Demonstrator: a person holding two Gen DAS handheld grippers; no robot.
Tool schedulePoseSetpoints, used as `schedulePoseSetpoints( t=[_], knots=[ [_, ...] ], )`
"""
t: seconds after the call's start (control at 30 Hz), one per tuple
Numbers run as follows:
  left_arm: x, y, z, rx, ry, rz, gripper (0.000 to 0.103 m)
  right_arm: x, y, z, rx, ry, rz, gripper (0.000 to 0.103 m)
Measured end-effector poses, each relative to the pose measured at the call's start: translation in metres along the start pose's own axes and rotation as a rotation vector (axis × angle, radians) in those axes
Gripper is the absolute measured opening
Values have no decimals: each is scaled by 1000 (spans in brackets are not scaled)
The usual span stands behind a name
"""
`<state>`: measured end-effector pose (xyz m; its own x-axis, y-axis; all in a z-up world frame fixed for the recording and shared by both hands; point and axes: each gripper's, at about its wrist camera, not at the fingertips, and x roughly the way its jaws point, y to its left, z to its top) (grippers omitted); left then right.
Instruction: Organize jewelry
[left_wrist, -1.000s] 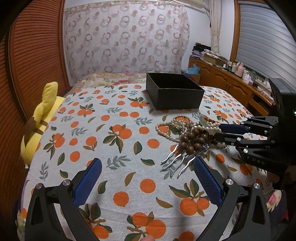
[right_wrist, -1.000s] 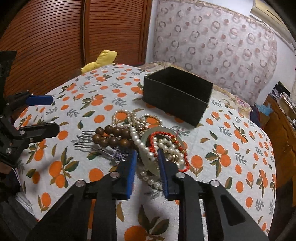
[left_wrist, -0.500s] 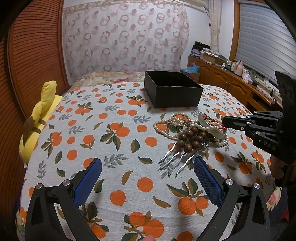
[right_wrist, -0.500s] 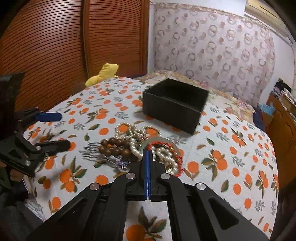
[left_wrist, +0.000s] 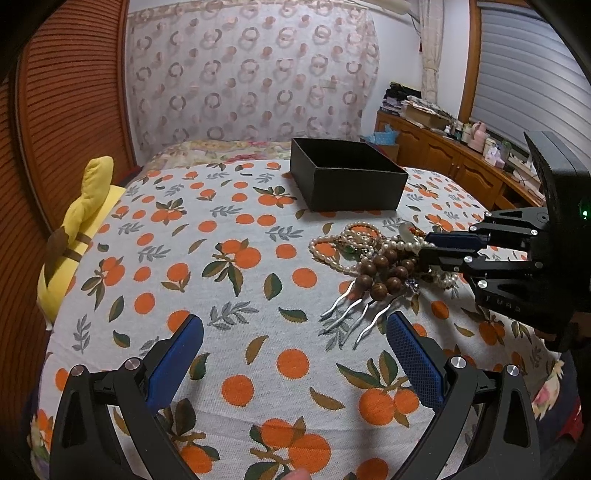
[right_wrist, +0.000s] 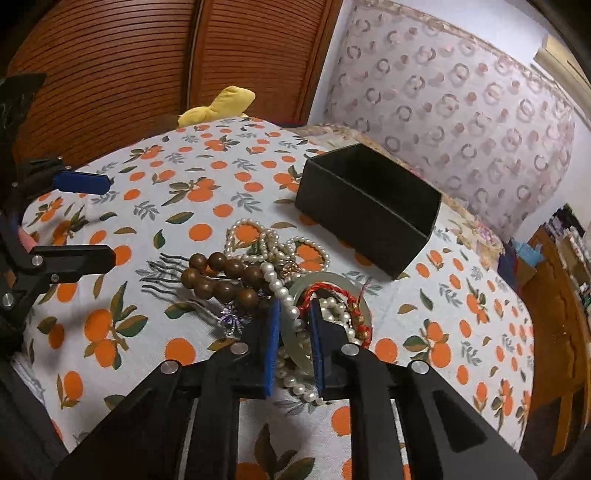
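While parting over the jewelry pile (right_wrist: 273, 266) beside the black box (right_wrist: 369, 206), right gripper (right_wrist: 293, 314) straddling jade bangle (right_wrist: 295, 347) and pearls, pads not pressing. Left gripper (left_wrist: 295, 332) released, empty, above tablecloth (left_wrist: 184, 258).

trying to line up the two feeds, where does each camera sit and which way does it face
Left wrist view: sits on the left claw, looking down across the tablecloth toward the black box; its own open fingers show, a fingertip at the bottom edge.
Right wrist view: sits on the right claw, looking down at the jewelry pile; its jaws are opening around the pale bangle.
Shared: pile, box, yellow plush toy, and each view shows the other claw.
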<state>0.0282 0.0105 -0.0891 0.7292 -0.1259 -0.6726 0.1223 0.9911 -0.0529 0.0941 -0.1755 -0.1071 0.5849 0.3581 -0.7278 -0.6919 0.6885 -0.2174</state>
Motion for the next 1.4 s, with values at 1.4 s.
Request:
schedulePoseSetpoints(
  t=[1.4],
  knots=[
    [0,1,-3,3,9,-2,96,-22,-18,7,132,-100,60,13]
  ],
)
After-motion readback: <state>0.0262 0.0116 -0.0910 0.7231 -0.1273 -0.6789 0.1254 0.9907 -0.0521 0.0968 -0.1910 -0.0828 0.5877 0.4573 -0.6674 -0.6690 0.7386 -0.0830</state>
